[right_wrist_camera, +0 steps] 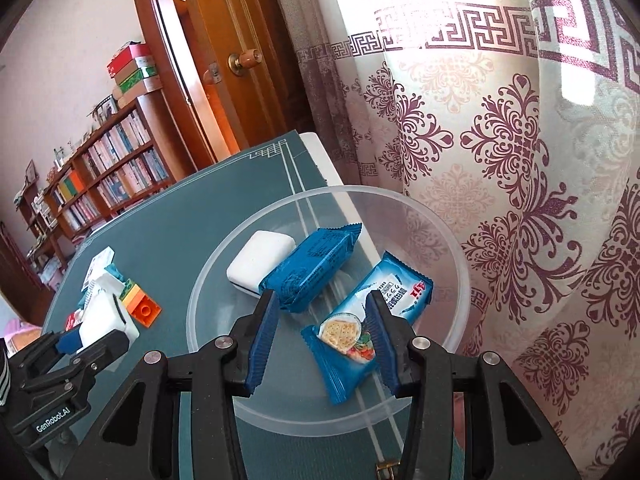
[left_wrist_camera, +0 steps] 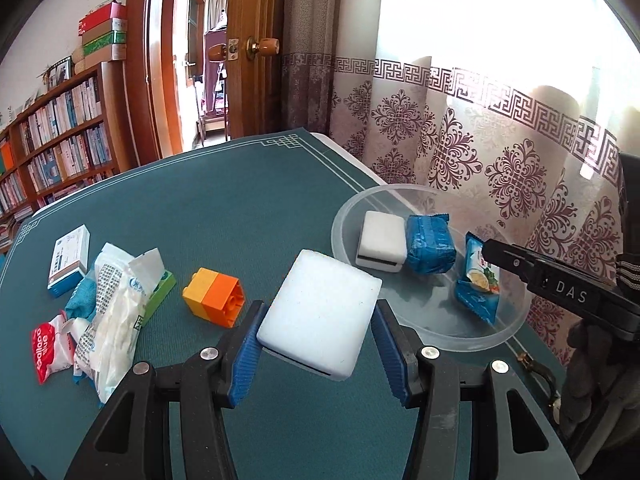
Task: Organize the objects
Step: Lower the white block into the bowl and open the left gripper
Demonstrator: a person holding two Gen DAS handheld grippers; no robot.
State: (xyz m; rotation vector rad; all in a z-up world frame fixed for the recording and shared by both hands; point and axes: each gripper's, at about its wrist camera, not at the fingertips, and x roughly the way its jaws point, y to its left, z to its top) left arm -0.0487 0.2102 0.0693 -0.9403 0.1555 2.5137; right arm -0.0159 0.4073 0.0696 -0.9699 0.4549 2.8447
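**White block held beside the bowl**

Left wrist view: the left gripper (left_wrist_camera: 318,344) has its 2 blue pads clamped on a white block (left_wrist_camera: 320,312), a flat, rounded rectangle with a matte top and a dark slot along its near edge. It is tilted and sits just left of the clear bowl (left_wrist_camera: 516,320) on the green table (left_wrist_camera: 224,200). In the bowl lie a second white block (left_wrist_camera: 382,246), a dark blue packet (left_wrist_camera: 431,249) touching it, and a cracker packet (left_wrist_camera: 478,284) leaning upright near the right gripper's tip. Left of the held block is an orange-yellow brick (left_wrist_camera: 214,298), then a pile of wrappers (left_wrist_camera: 108,312) and a small box (left_wrist_camera: 69,261).

Right wrist view: the right gripper (right_wrist_camera: 324,334) is spread wide over the bowl (right_wrist_camera: 208,280), its fingers holding nothing; the cracker packet (right_wrist_camera: 368,320) lies between them, the right pad in front of it, and contact is unclear. The dark blue packet (right_wrist_camera: 314,270) rests against the second white block (right_wrist_camera: 260,260). The left gripper (right_wrist_camera: 100,334) with its white block (right_wrist_camera: 106,318) shows at the left, outside the bowl.
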